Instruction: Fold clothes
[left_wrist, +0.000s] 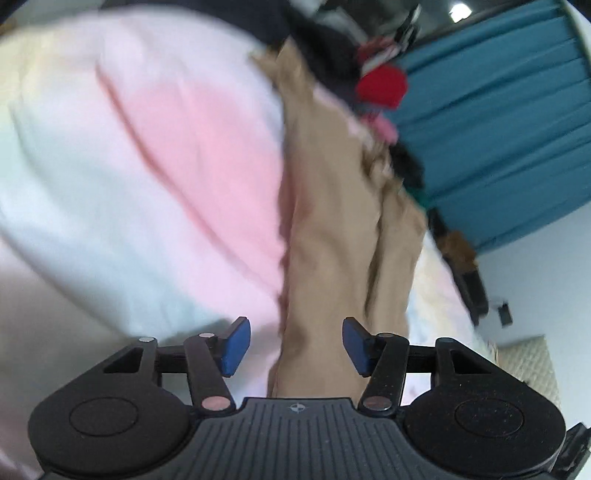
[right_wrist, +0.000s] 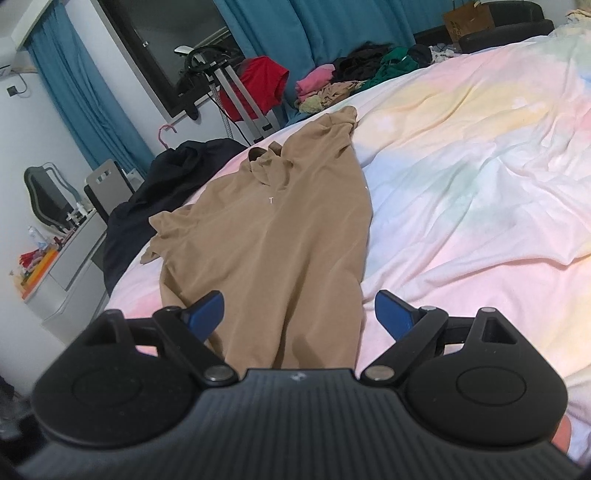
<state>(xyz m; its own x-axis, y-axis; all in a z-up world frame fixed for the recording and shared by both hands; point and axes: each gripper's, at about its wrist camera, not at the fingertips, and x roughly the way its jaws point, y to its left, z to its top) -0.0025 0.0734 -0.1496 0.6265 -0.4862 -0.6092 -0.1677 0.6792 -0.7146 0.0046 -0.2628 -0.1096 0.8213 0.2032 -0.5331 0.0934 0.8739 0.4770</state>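
Note:
A tan hooded top (right_wrist: 280, 229) lies flat and lengthwise on the pastel tie-dye bedsheet (right_wrist: 461, 177), hood at the far end. Its near hem runs under my right gripper (right_wrist: 300, 315), which is wide open with both blue pads clear of the cloth. The left wrist view is blurred. There the same tan top (left_wrist: 332, 240) stretches away over the pink sheet (left_wrist: 177, 155). My left gripper (left_wrist: 295, 345) is open above the top's near end. The cloth shows in the gap between its blue pads, and neither pad presses on it.
A heap of mixed clothes (right_wrist: 343, 81) lies at the bed's far edge. A dark garment (right_wrist: 173, 181) hangs over the left edge. A red garment (right_wrist: 262, 85) hangs on a metal stand. A desk (right_wrist: 70, 266) with clutter stands left, and teal curtains (right_wrist: 332, 26) hang behind.

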